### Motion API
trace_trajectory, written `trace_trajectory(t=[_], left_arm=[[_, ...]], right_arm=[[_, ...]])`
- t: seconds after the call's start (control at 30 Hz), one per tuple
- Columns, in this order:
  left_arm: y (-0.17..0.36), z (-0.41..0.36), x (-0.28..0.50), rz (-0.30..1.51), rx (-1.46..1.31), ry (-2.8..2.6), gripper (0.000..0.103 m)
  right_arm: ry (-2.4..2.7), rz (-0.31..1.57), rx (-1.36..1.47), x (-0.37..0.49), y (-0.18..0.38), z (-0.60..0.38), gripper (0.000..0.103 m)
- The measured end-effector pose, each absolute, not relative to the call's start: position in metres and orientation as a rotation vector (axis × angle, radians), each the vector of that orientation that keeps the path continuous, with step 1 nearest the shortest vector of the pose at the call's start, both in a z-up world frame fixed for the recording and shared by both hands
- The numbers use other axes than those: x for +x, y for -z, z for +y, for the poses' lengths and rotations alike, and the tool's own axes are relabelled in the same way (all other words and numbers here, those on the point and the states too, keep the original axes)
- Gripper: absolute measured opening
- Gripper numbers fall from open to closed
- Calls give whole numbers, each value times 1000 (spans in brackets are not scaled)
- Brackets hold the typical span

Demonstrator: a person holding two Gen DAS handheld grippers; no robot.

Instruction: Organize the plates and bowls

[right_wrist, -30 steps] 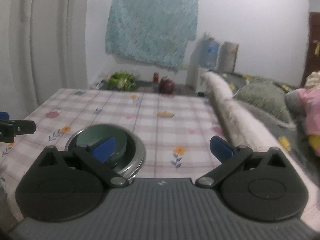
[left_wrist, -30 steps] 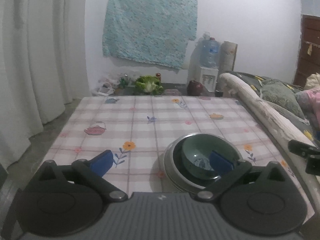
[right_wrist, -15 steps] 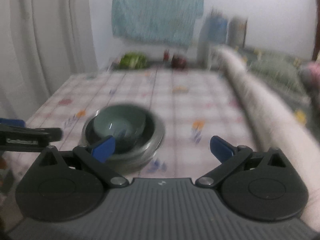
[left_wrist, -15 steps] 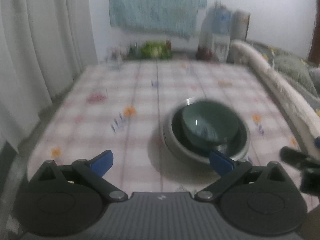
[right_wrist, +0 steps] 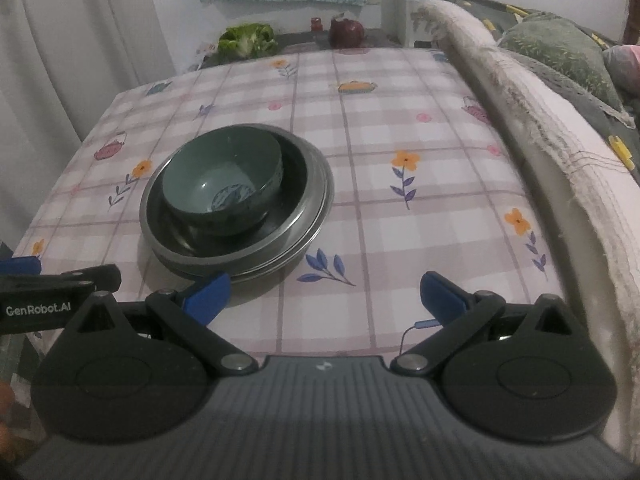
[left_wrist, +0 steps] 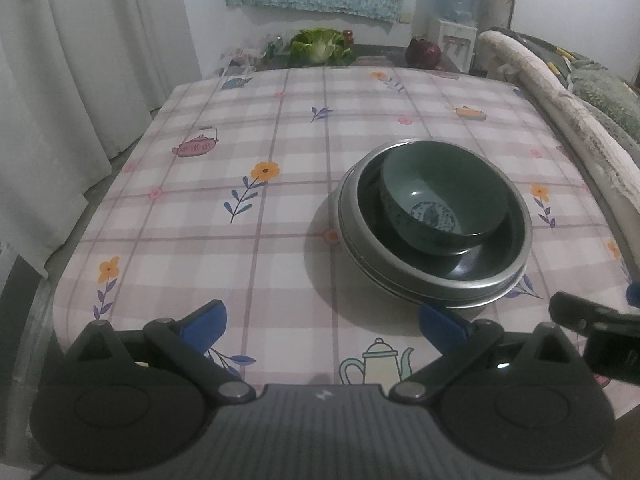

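Note:
A dark green bowl [left_wrist: 440,196] [right_wrist: 224,184] sits nested in a black dish, which rests on stacked steel plates [left_wrist: 400,280] [right_wrist: 320,196] on the checked tablecloth. My left gripper [left_wrist: 324,322] is open and empty, held above the near table edge, with the stack just beyond its right fingertip. My right gripper [right_wrist: 326,294] is also open and empty, with the stack just past its left fingertip. Each gripper shows at the edge of the other's view.
The table [left_wrist: 248,128] carries a pink checked cloth with flower and teapot prints. A padded rail and bedding [right_wrist: 532,92] run along the right side. White curtains [left_wrist: 80,80] hang on the left. A cabbage [left_wrist: 318,44] and water dispenser [left_wrist: 452,12] stand beyond the far edge.
Both grippers have pulled back and risen, tilting down over the table; the stack now lies beyond the fingertips instead of behind them. The dishes have not moved.

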State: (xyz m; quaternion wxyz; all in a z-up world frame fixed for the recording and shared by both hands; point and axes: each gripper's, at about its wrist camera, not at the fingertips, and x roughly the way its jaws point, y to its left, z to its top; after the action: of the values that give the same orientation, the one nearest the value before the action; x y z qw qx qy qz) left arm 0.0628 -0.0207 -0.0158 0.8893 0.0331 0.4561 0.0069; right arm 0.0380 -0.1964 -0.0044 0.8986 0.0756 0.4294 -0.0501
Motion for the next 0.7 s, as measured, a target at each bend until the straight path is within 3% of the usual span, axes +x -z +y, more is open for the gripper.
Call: trace_trajectory(t=[0.7], left_arm=[[20,-17,68,975,61,-17,103]], right_arm=[[67,940,146,49,10,-185,102]])
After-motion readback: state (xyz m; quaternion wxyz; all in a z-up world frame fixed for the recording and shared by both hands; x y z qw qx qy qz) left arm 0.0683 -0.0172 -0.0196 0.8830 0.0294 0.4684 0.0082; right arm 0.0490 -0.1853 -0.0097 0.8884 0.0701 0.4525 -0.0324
